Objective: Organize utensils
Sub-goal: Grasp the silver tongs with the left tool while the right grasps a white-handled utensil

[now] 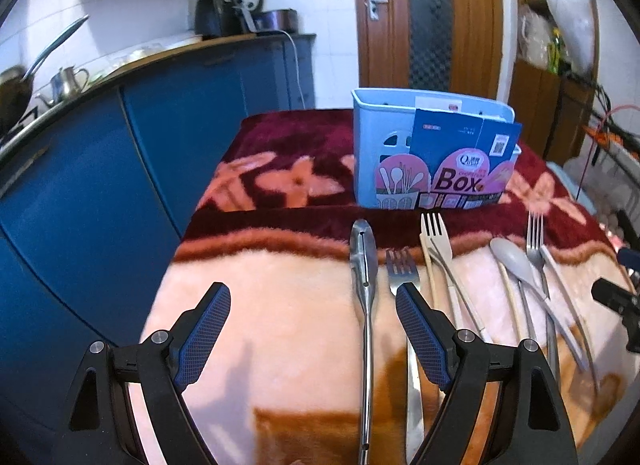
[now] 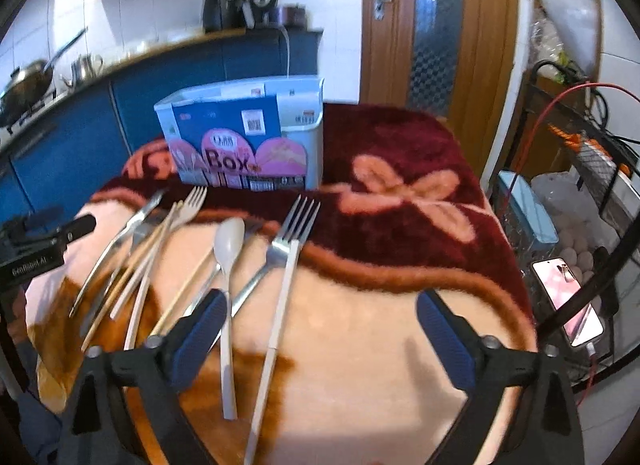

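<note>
Several utensils lie side by side on a pink and maroon blanket (image 1: 288, 313). In the left wrist view a steel knife (image 1: 365, 281) lies between the fingers of my open, empty left gripper (image 1: 313, 297); a steel fork (image 1: 402, 271) lies by its right finger. Further right are a beige fork (image 1: 434, 231), a grey spoon (image 1: 513, 261) and another fork (image 1: 535, 243). A light blue utensil box (image 1: 434, 153) stands behind them. My right gripper (image 2: 322, 307) is open and empty above the blanket, with a white-handled fork (image 2: 286, 261) and a white spoon (image 2: 229, 245) between its fingers. The box also shows in the right wrist view (image 2: 244, 141).
Blue kitchen cabinets (image 1: 100, 169) with a wok and kettle run along the left. A wooden door (image 1: 432, 13) stands behind the table. A phone (image 2: 568, 301) and a wire rack with cables are off the table's right edge. The left gripper (image 2: 44, 237) shows at the right view's left.
</note>
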Demonstrator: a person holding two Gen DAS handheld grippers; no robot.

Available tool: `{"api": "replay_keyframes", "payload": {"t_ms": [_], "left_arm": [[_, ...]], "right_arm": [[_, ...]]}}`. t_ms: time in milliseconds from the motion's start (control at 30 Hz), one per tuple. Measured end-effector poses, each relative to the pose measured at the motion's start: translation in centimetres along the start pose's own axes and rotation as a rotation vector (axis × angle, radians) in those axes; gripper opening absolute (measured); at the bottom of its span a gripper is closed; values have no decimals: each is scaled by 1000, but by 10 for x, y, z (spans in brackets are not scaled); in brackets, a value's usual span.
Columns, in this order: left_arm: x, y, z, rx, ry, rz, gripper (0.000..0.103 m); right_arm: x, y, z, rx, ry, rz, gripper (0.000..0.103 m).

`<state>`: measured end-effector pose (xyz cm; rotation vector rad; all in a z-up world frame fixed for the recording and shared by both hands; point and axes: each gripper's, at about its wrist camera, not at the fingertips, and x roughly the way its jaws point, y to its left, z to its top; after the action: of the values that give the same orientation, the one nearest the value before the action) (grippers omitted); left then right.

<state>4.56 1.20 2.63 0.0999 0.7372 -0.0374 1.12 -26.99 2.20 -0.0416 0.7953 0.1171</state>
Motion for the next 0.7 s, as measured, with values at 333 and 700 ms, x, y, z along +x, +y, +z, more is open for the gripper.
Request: {"api": "replay_keyframes", "payload": {"t_ms": [333,700], "left_arm": [[24,-9,10,69,210,-49,68],[61,-12,12,52,399,-142,40]], "right_arm": [[24,3,15,-56,244,73,57],[53,6,21,-76,408,139,29]]}}
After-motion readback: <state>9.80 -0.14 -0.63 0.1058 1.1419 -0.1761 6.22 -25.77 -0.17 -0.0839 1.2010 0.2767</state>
